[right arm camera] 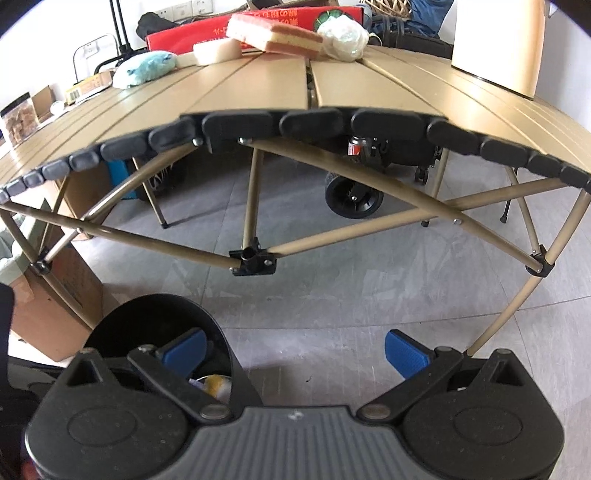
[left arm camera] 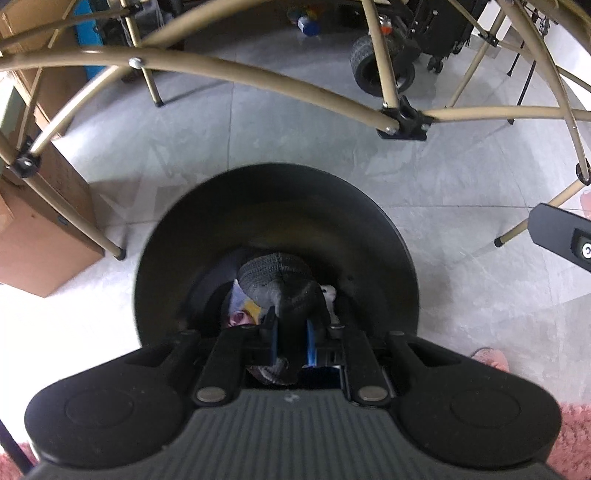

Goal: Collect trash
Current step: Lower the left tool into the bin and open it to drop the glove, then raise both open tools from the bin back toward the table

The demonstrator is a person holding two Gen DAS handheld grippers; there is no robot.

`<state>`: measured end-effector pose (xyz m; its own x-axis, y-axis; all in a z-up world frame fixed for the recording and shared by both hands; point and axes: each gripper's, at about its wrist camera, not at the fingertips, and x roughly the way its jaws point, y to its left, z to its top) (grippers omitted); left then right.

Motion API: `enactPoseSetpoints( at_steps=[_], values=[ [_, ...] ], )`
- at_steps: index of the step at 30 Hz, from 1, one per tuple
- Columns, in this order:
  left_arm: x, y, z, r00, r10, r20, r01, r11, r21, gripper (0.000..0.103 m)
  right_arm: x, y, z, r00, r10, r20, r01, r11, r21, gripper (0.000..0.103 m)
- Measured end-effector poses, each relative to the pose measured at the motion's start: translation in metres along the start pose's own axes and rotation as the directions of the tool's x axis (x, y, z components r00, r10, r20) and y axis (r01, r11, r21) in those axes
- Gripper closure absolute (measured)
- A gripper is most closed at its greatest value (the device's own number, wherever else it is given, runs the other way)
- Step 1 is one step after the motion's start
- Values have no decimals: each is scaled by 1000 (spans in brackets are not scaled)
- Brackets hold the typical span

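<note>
left tool clamps grey sock over black bin — right tool gapes

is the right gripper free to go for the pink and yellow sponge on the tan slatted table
Probably yes: the right gripper is open and empty, and the pink and yellow sponge lies uncovered at the far side of the tan slatted table, with bare slats in between.

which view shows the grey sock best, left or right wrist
Left wrist view: the grey sock is centred, pinched in the left gripper over the black bin. The right wrist view shows only the bin, not the sock.
</note>
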<state>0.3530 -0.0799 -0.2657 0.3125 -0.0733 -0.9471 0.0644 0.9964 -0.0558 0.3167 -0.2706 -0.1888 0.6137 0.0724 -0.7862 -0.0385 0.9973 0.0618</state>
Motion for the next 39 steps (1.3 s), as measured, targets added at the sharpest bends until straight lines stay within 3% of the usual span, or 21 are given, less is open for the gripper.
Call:
enactPoseSetpoints(
  at_steps=[16,21,22,24,25,26,31,39],
  values=[
    [26,-2,2,996,-9,-90,5,999,-46,88,17,-1,2,999,-8,-39,8,1000,3,0],
    [27,1,4,995,-21,-102,15,998,-57,83,17,0,1,999,-7,-37,7,1000,3,0],
    [27,2,4,994,-23,-104,17,998,-61,74,17,-1,2,999,-8,-36,8,1000,5,0],
    [26,1,5,995,-13,-102,6,998,-64,46,17,-2,2,999,-9,-34,10,1000,8,0],
    [25,1,5,995,-2,-101,-5,998,-65,25,18,-3,3,999,-10,-34,10,1000,9,0],
    [24,0,5,995,11,-99,-17,998,-66,16,18,-3,3,999,-11,-34,11,1000,10,0],
    [24,4,8,992,-1,-126,-11,996,-92,9,18,-4,3,999,-10,-32,10,1000,8,0],
    [26,2,7,989,0,-145,-13,996,-88,9,18,-5,3,1000,-10,-28,11,1000,9,0]
  ],
)
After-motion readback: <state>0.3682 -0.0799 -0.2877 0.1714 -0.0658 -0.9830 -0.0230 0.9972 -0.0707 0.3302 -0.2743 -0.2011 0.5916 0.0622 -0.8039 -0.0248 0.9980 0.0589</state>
